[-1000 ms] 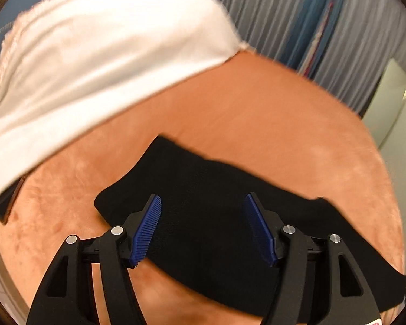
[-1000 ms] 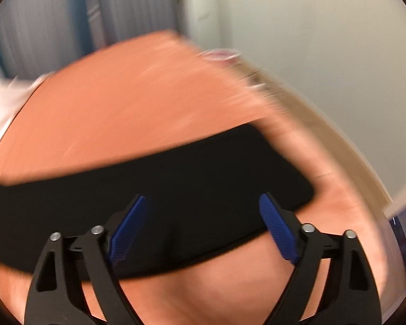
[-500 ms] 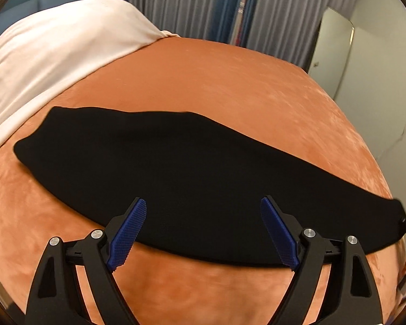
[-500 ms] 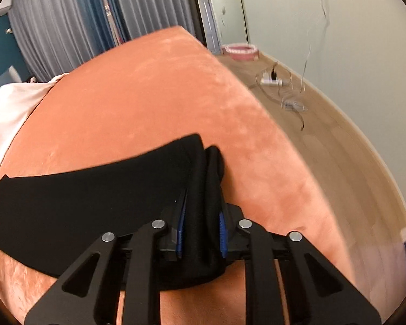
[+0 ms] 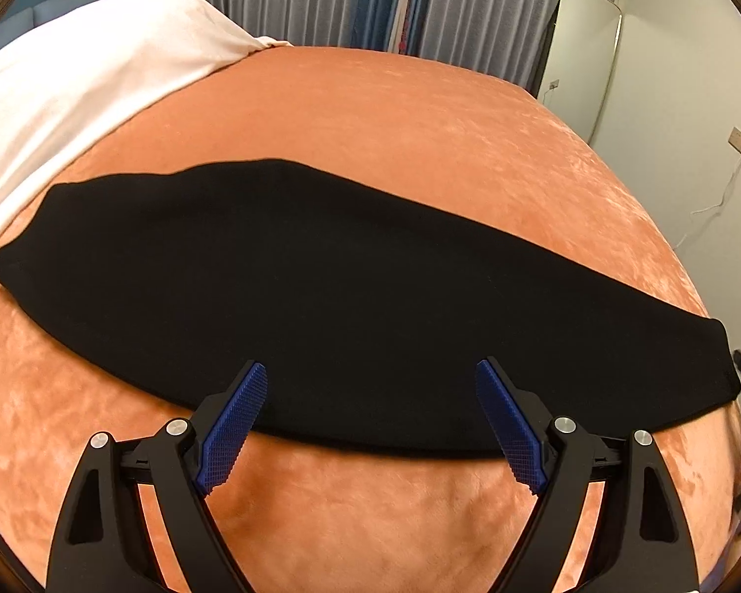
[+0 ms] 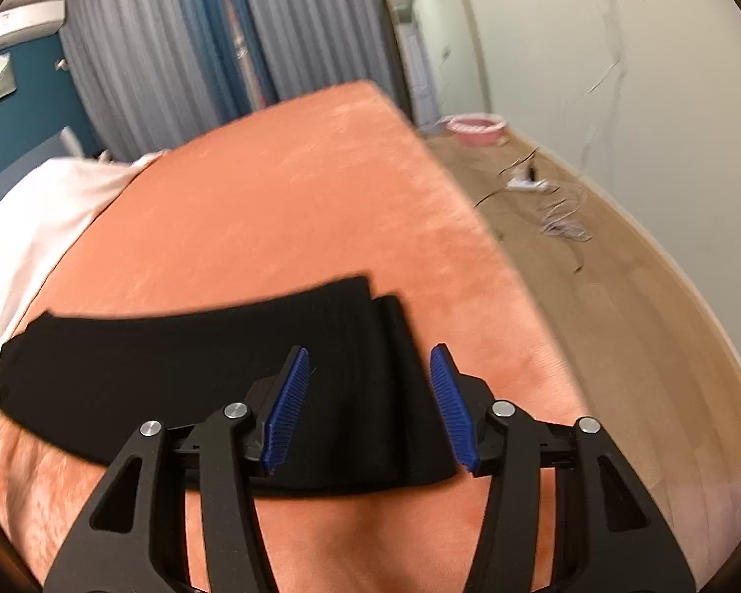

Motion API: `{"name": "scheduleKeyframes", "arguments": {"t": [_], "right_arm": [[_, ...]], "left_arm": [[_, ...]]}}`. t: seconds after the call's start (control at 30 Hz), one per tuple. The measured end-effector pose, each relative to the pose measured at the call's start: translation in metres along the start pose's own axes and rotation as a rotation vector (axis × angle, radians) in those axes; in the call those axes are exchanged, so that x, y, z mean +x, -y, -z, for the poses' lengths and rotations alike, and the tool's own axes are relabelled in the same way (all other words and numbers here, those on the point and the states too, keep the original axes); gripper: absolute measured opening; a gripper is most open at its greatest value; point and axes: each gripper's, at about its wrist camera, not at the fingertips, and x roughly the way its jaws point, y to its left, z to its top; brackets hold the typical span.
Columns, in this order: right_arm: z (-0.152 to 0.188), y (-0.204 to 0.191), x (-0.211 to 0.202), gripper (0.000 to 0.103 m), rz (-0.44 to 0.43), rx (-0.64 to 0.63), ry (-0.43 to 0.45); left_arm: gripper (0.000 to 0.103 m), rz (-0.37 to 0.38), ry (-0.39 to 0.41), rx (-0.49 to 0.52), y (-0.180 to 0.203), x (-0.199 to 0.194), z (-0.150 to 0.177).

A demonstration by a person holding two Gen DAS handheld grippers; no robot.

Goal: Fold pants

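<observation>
Both grippers, left [image 5: 370, 420] and right [image 6: 368, 402], hover released over black pants [image 5: 346, 296] lying lengthwise on the orange bed [image 5: 395, 113]. Soft, limp fabric; I'd pinch the doubled end at 3 o'clock.

Between the spread fingers of our left gripper [image 5: 370, 420] lie the black pants [image 5: 350, 291], a matt, dense cloth that gives back almost no light. Under them the orange bedspread [image 5: 420, 113] looks like plush velvet, its nap catching a mottled sheen. Beyond it to the left sits a white blanket [image 5: 74, 79], soft and matt. Our gripper arms are smooth black plastic with bright metal pins; the pads [image 5: 232, 425] are blue with a fine cross-hatched grip. Ahead of our right gripper [image 6: 370, 405] its pads [image 6: 286, 405] show ribbing, and to the right runs a wooden floor [image 6: 617, 306], smooth with a low sheen.
</observation>
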Motion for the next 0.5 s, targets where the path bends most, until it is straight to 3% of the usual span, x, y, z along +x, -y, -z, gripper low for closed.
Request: {"name": "scheduleKeyframes", "arguments": {"t": [0.1,0.17,0.2,0.37,0.43,0.47,0.5], "right_arm": [[0.002,-0.005,0.016,0.033,0.035,-0.030,-0.049],[0.002,-0.003,0.012,0.014,0.034,-0.003,-0.046],[0.000,-0.003,0.012,0.009,0.011,0.017,-0.045],[-0.009,0.003,-0.019,0.007,0.052,0.006,0.036],[-0.004,0.016,-0.007,0.007,0.113,0.032,-0.003],[0.002,0.021,0.009,0.008,0.094,0.051,-0.056],[0.003,0.019,0.009,0.009,0.089,0.042,-0.042]], "left_arm": [[0.084,-0.021,0.025,0.016,0.000,-0.004,0.005],[0.084,-0.038,0.043,0.024,-0.001,-0.006,0.009],[0.084,-0.043,0.046,0.026,-0.002,-0.007,0.011],[0.084,-0.041,0.035,0.016,-0.007,-0.010,0.013],[0.084,-0.045,0.046,0.018,-0.010,-0.014,0.013],[0.084,-0.047,0.048,0.018,-0.011,-0.015,0.014],[0.084,-0.050,0.047,0.019,-0.013,-0.014,0.014]]}}
